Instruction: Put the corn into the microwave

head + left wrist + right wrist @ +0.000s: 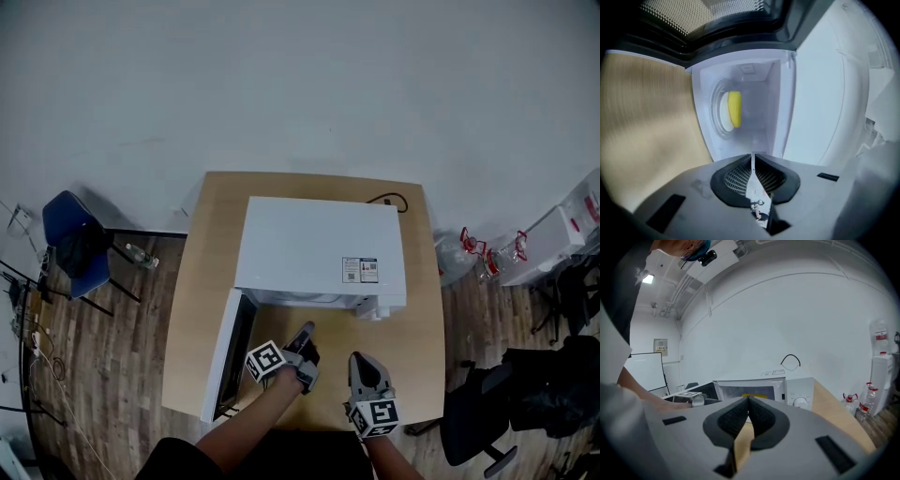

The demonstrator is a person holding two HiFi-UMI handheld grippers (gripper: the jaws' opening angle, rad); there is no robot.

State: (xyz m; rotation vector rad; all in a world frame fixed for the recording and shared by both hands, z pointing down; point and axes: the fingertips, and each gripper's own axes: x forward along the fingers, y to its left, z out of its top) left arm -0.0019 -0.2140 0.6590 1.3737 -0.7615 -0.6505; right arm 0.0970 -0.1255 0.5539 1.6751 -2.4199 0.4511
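From above, the white microwave (319, 248) stands on the wooden table (202, 281) with its door (228, 361) swung open to the left. The left gripper (307, 332) points at the opening and the right gripper (358, 362) hangs just beside it. A sticker (360, 270) on the microwave's top is too small to read. In the left gripper view the jaws are pressed together with nothing between them, and the yellow corn (735, 108) lies on the round plate (723, 121) inside the cavity. In the right gripper view the jaws also meet, empty, facing the open front and its dial (800, 402); no writing is legible. The corn is in, so I judge only closing the door is left.
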